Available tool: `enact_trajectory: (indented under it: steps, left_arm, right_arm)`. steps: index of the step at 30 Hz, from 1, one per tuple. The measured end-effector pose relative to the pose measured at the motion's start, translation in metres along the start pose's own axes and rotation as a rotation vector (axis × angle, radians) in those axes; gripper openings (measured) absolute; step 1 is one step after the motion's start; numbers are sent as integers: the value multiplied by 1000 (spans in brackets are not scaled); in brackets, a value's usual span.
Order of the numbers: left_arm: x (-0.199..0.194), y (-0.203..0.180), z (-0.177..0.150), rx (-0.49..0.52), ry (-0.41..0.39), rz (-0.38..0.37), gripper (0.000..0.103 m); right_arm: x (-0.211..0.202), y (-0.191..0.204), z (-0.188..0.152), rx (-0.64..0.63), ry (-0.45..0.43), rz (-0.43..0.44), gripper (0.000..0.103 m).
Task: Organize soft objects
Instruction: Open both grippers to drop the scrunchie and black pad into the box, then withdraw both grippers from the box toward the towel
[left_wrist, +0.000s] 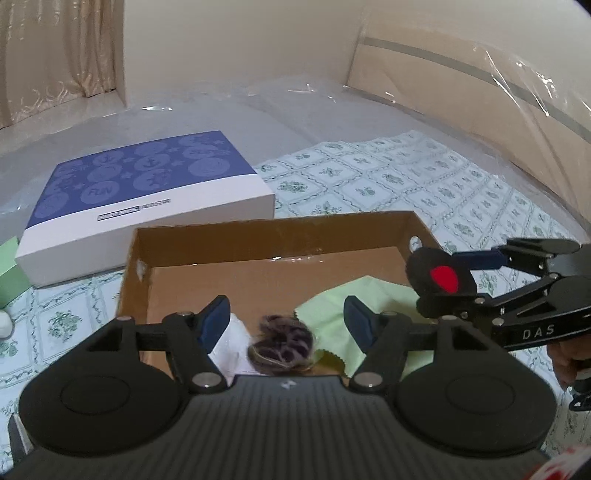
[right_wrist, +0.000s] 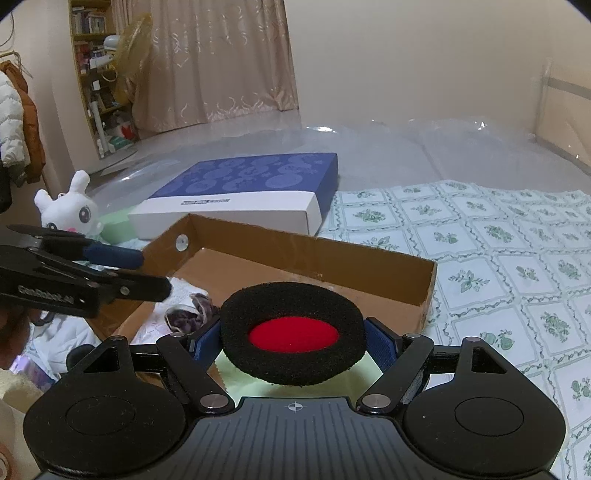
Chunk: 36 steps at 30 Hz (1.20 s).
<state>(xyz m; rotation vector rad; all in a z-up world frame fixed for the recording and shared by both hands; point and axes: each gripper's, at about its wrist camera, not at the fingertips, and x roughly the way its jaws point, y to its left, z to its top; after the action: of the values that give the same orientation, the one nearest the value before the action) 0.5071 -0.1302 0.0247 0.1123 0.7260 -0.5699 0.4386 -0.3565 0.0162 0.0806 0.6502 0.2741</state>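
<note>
- Carrying the foam pad (right_wrist: 290, 334) over the cardboard box (right_wrist: 424, 291) looks like the step in hand; judged from the frames, the pad belongs with the soft things already lying in that box.
- To do it well, I would bring the right gripper (right_wrist: 291, 341) low over a bare patch of the box floor before letting go, since a light foam disc could bounce or roll off the green cloth (left_wrist: 369, 295).
- Keeping the pad flat, red centre up, should help it land squarely beside the purple scrunchie (left_wrist: 282, 345) and the white cloth (left_wrist: 231, 347).
- The right gripper is clenched on the pad, its blue fingers (right_wrist: 380, 343) pressing either side of the black ring.
- The left gripper (left_wrist: 286, 325) is spread wide and holds nothing; it hangs above the near end of the box, with the scrunchie below the gap between its fingers.
- In the right wrist view a white plush rabbit (right_wrist: 70, 210) sits outside the box, near the blue and white box (right_wrist: 258, 184), likely one more soft thing to collect.
</note>
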Motion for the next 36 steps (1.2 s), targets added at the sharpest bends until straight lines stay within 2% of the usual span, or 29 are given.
enact_trajectory:
  steps: [3, 6, 9, 18, 26, 36]
  left_arm:
    - [-6, 7, 0, -19, -2, 19, 65]
    - [-14, 13, 0, -32, -10, 43, 65]
    - [-24, 18, -2, -45, -21, 63, 65]
    - [-70, 27, -19, -80, -46, 149, 65]
    - [-148, 25, -51, -100, -114, 229, 65]
    - [-241, -13, -123, -143, -174, 261, 67]
  right_arm:
    - [1, -1, -1, 9, 4, 0, 79]
    - [1, -3, -1, 25, -1, 19, 87]
    - [0, -6, 0, 58, -23, 47, 89]
    - [-25, -3, -4, 42, -44, -36, 89]
    - [-80, 19, -29, -27, -39, -119, 89]
    - [-176, 46, -73, 98, -81, -95, 89]
